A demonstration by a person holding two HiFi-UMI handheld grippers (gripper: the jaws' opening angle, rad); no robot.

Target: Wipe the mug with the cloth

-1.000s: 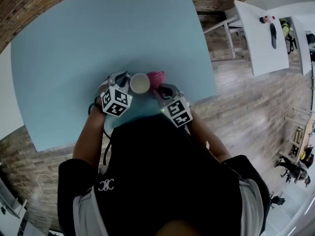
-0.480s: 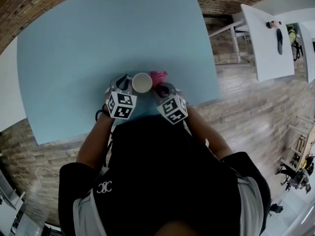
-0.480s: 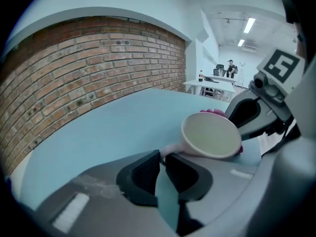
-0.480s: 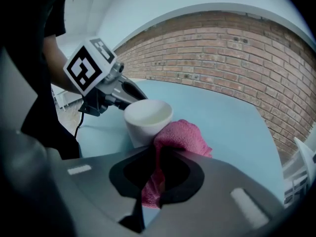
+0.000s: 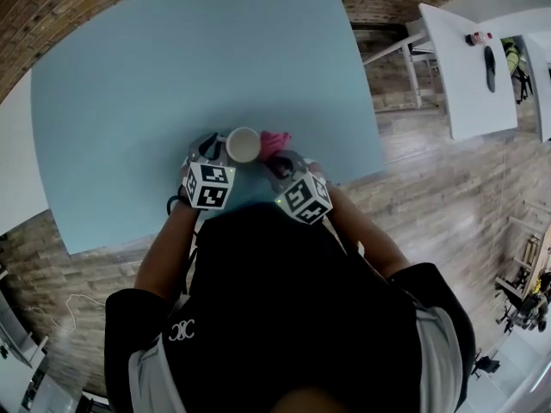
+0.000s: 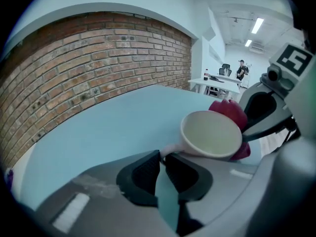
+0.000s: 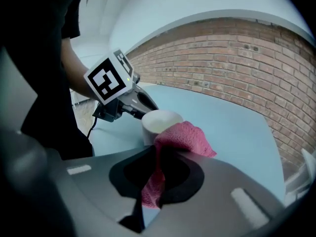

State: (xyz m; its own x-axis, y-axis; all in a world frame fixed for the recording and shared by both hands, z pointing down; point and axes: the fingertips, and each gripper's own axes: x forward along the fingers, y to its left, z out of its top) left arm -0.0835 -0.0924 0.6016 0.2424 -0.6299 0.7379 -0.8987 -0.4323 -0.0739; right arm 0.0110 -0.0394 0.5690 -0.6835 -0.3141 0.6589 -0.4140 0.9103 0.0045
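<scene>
A cream mug (image 5: 244,144) stands on the light blue table (image 5: 172,58) near its front edge. My left gripper (image 5: 222,151) is shut on the mug's handle (image 6: 170,148), which sits pinched between the dark pads of the left gripper (image 6: 162,157). The pink cloth (image 5: 275,141) lies against the mug's right side. My right gripper (image 7: 157,154) is shut on that cloth (image 7: 185,137), whose bunched end touches the mug (image 7: 158,122). The mug's inside (image 6: 212,135) looks empty.
The table's front edge runs just behind both grippers, and its right corner (image 5: 374,157) is close. White tables (image 5: 469,58) stand over the wooden floor at the upper right. A brick wall (image 6: 89,68) lies beyond the table's far side.
Both marker cubes have rolled. The right gripper has edged left with the cloth, closer against the mug. The mug has stayed in place.
</scene>
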